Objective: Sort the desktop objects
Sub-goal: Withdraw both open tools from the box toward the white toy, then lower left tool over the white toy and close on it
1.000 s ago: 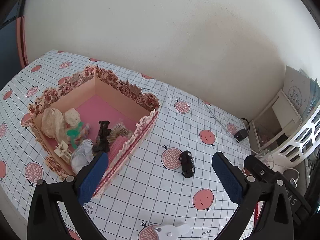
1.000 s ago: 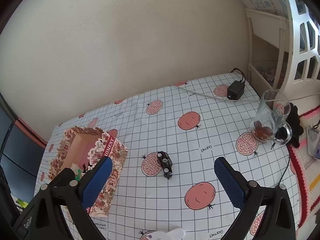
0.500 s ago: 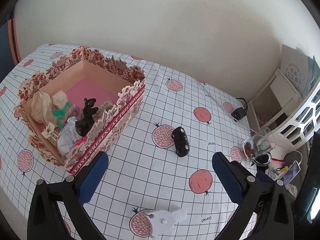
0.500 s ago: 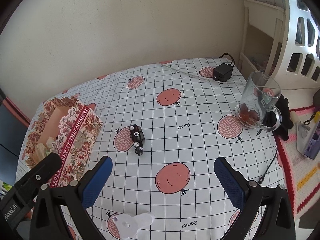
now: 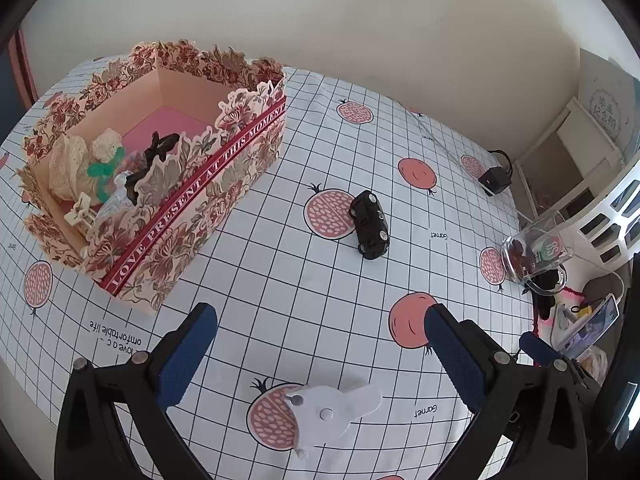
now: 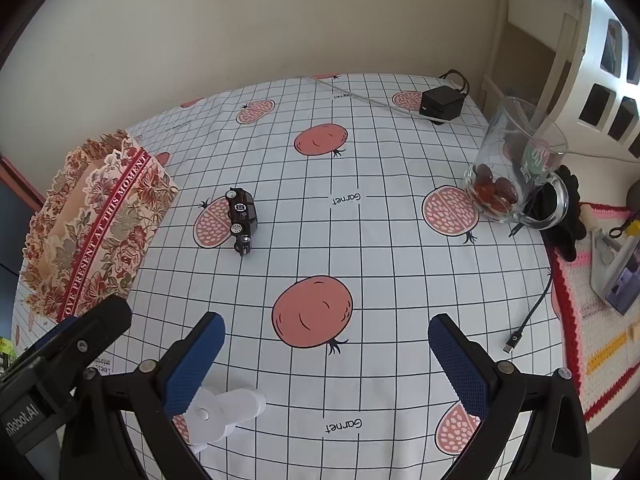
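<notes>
Both grippers hang empty above the checked pomegranate-print tablecloth (image 6: 360, 240), jaws wide apart: left gripper (image 5: 320, 356), right gripper (image 6: 326, 364). The small black toy car (image 5: 370, 224) sits loose mid-table, near the floral cardboard gift box (image 5: 192, 200) that already holds trinkets. A flat white rabbit-shaped plastic piece (image 5: 328, 412) lies just under the left gripper. Risks: the car may roll on its wheels if nudged; the flat piece is hard to pinch; a wide swing right could hit the glass mug (image 6: 516, 168).
</notes>
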`<state>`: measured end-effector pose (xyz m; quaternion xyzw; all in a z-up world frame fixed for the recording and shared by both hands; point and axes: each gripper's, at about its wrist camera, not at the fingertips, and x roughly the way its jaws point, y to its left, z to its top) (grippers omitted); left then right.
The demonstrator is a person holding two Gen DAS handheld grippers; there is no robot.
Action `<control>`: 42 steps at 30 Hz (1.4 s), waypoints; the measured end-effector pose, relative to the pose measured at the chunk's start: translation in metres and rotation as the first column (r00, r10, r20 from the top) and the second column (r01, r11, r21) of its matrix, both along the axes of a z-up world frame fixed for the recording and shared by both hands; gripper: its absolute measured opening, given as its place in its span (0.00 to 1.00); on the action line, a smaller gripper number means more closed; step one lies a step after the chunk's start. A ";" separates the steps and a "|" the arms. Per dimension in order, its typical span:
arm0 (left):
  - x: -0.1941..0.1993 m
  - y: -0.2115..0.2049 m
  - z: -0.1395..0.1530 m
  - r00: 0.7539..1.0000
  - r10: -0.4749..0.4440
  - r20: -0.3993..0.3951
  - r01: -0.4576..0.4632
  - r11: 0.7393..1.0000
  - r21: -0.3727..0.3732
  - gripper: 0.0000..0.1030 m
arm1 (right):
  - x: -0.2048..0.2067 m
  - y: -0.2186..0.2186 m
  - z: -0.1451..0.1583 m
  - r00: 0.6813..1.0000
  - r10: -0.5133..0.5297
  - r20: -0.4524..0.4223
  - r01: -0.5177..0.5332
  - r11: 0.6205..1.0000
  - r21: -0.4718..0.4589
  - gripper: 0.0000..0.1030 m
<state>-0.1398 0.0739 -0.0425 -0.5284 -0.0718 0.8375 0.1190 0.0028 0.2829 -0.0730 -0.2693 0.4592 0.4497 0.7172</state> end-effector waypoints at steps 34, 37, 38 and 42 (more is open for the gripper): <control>0.008 0.010 -0.083 0.955 0.034 0.296 -0.051 0.998 0.048 1.00 | 0.033 -0.020 -0.065 0.986 -0.137 -0.092 0.117 0.974 -0.193 1.00; 0.010 0.012 -0.083 0.958 0.032 0.285 -0.046 0.998 0.042 1.00 | 0.033 -0.021 -0.062 0.985 -0.143 -0.100 0.123 0.976 -0.181 1.00; 0.011 0.012 -0.083 0.959 0.032 0.282 -0.045 0.998 0.038 1.00 | 0.033 -0.022 -0.061 0.985 -0.147 -0.095 0.128 0.975 -0.181 1.00; 0.013 0.014 -0.081 0.963 0.029 0.267 -0.039 0.999 0.033 1.00 | 0.036 -0.024 -0.059 0.983 -0.159 -0.091 0.142 0.975 -0.173 1.00</control>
